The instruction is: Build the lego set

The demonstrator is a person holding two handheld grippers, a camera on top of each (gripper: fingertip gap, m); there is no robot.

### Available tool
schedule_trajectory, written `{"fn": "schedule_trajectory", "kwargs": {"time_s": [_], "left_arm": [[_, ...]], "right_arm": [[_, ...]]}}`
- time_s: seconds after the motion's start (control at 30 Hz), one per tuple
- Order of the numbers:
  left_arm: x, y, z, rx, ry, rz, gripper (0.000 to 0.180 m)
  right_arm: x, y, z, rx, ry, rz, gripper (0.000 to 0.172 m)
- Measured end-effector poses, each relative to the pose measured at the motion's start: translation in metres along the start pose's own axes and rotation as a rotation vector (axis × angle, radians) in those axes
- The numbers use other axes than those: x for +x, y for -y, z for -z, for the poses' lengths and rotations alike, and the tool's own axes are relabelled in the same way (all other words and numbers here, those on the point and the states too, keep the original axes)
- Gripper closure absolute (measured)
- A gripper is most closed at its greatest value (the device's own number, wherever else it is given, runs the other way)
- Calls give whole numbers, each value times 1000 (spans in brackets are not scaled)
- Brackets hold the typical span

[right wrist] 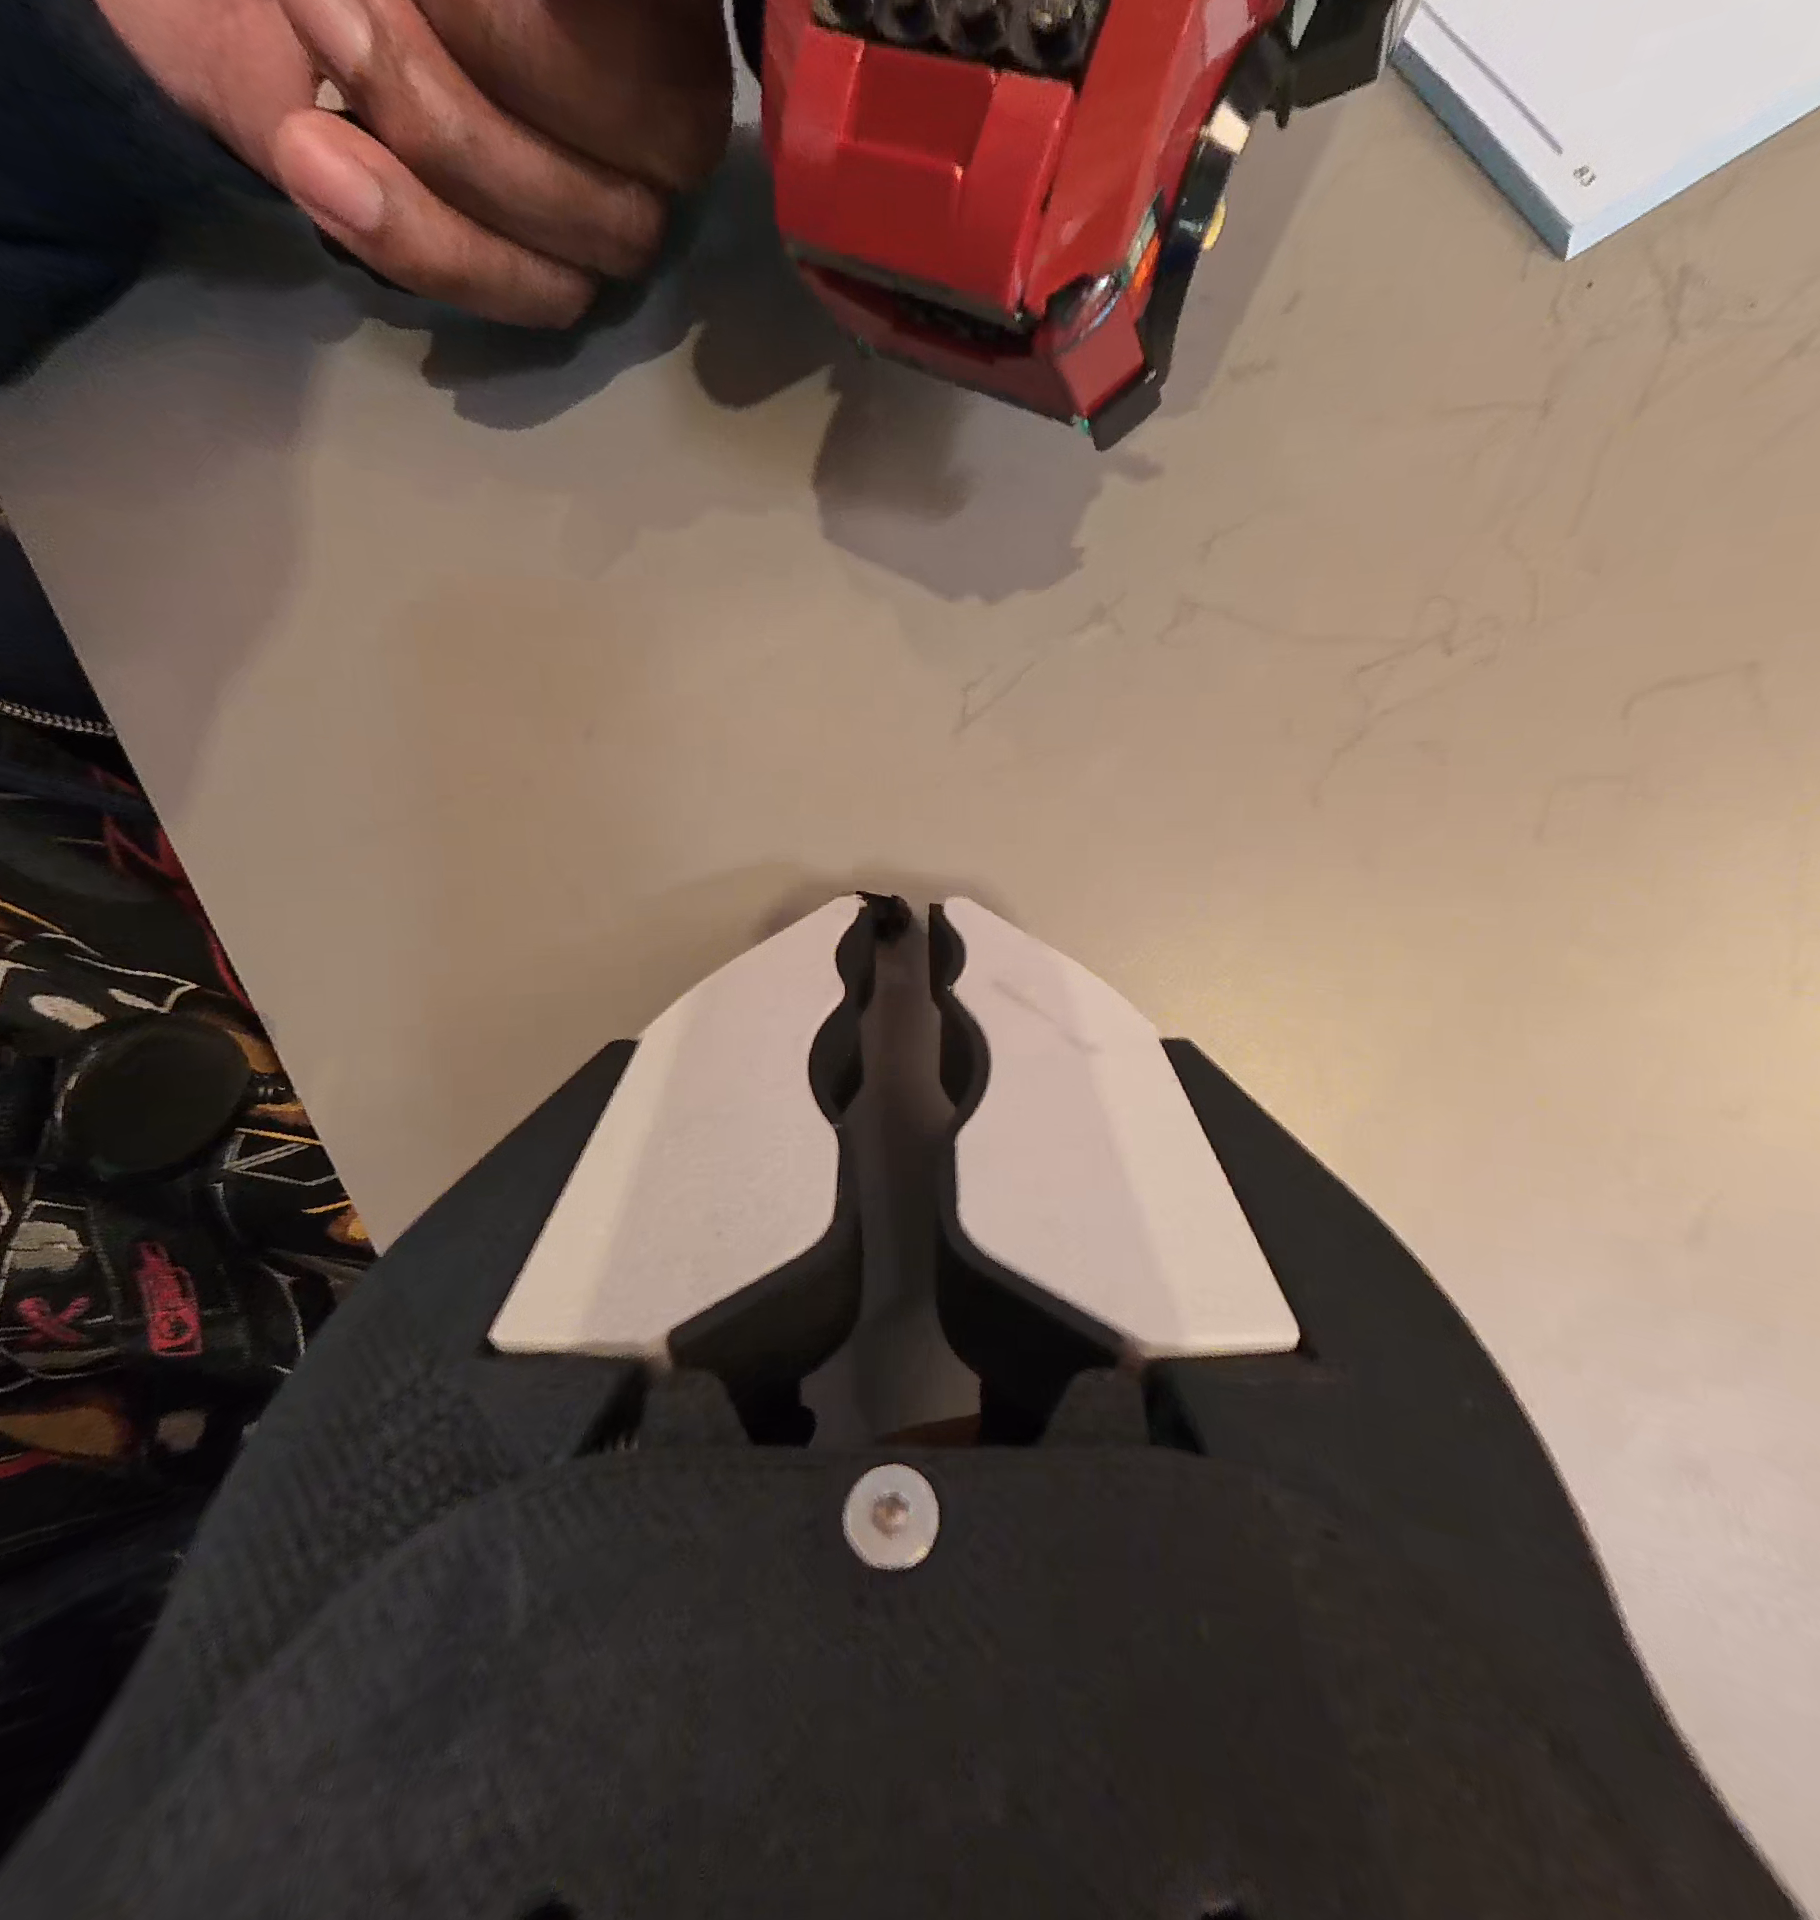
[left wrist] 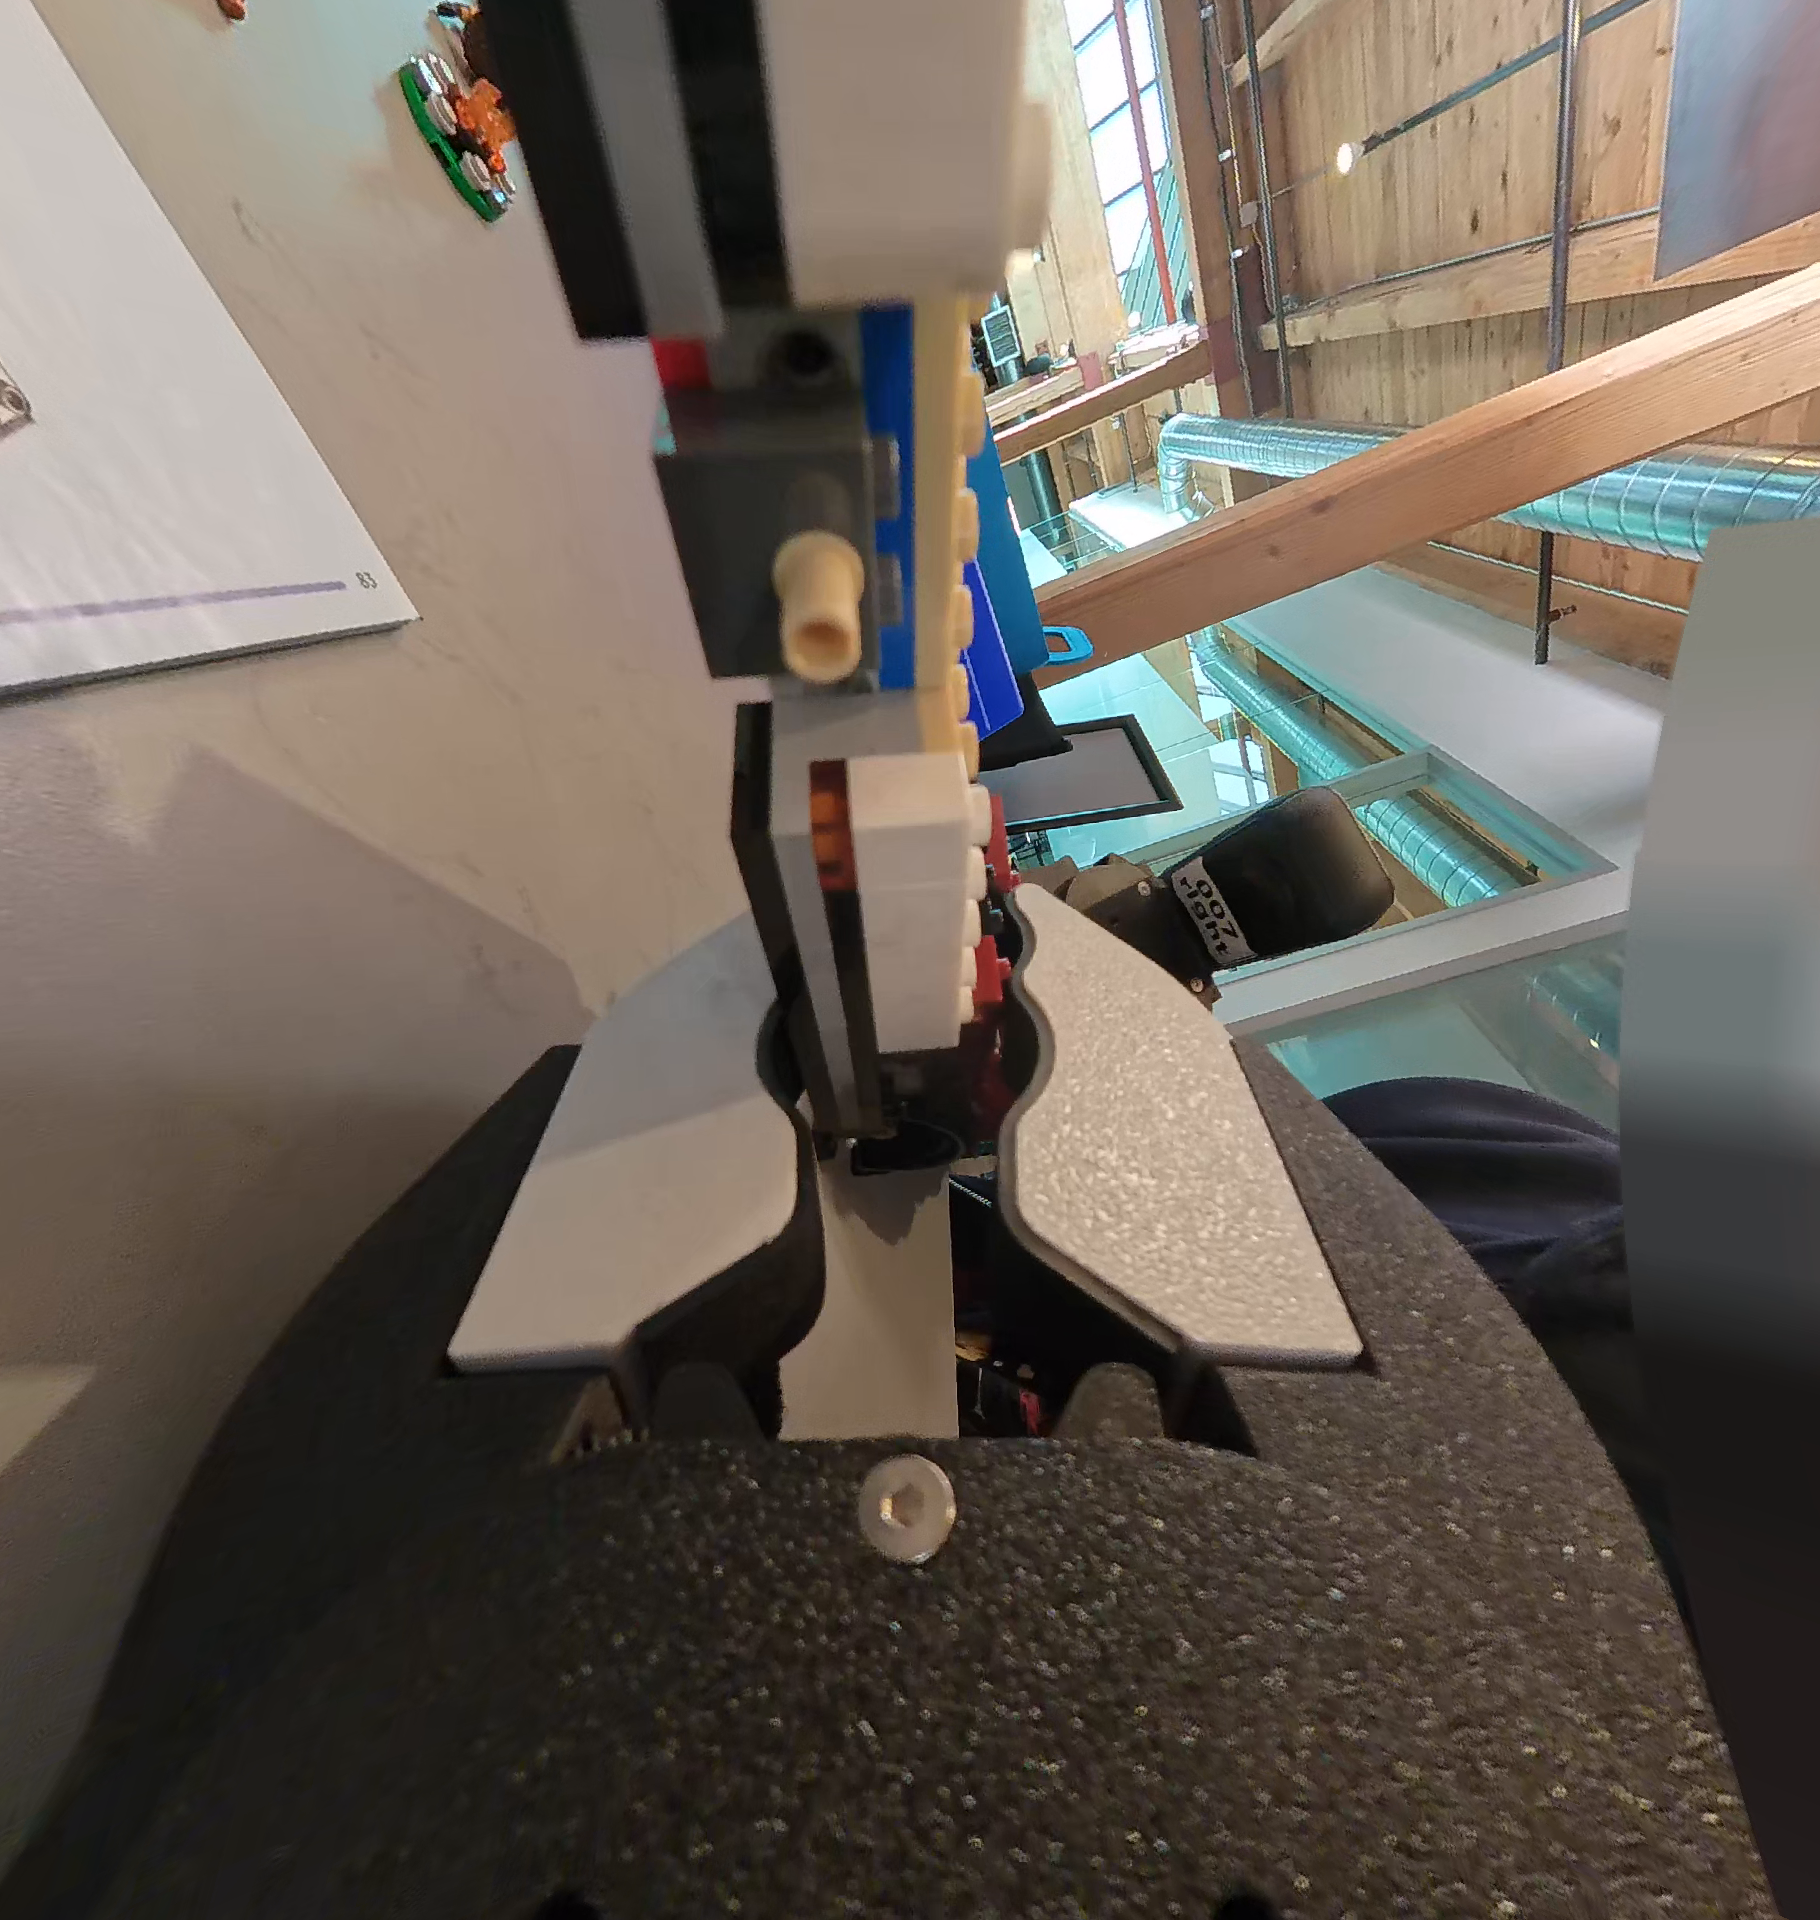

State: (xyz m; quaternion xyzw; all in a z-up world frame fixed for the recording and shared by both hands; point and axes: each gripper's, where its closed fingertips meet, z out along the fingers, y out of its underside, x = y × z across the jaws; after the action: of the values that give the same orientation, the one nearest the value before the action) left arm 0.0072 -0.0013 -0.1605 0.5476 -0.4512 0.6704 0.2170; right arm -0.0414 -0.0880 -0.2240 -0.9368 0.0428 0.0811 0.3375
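Note:
My left gripper (left wrist: 885, 920) is shut on a brick-built car model (left wrist: 885, 582), and both pads press on its sides. The left wrist view shows the model's white, grey, blue and tan underside, lifted off the table (left wrist: 449, 790). In the right wrist view the model's red body (right wrist: 979, 197) hangs above the table next to a person's hand (right wrist: 470, 156). My right gripper (right wrist: 908, 914) is low over the table (right wrist: 1301, 831) with its jaws narrowly apart. A tiny black piece (right wrist: 890, 916) sits against the left fingertip, with a sliver of space to the right pad.
A white instruction booklet (left wrist: 127, 436) lies on the table and shows in the right wrist view's top right corner (right wrist: 1664, 94). A small green round brick assembly with orange bits (left wrist: 459, 135) lies beyond it. The table edge and printed clothing (right wrist: 85, 1143) are at the left. My right fingertips sit around 12 cm from my left ones.

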Motion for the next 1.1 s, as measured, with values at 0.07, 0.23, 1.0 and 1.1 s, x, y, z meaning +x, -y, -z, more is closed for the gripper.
{"fn": "schedule_trajectory", "kwargs": {"time_s": [0.07, 0.23, 1.0, 1.1], "left_arm": [[0, -1, 0, -4, 0, -1, 147], [0, -1, 0, -4, -1, 1, 147], [-7, 8, 3, 154, 115, -31, 147], [-7, 7, 2, 165, 147, -67, 147]], "right_arm": [[-1, 0, -1, -10, 5, 2, 162], [-1, 1, -3, -34, 6, 9, 163], [35, 112, 46, 464, -180, -56, 169], [37, 122, 38, 480, -178, -62, 169]]}}
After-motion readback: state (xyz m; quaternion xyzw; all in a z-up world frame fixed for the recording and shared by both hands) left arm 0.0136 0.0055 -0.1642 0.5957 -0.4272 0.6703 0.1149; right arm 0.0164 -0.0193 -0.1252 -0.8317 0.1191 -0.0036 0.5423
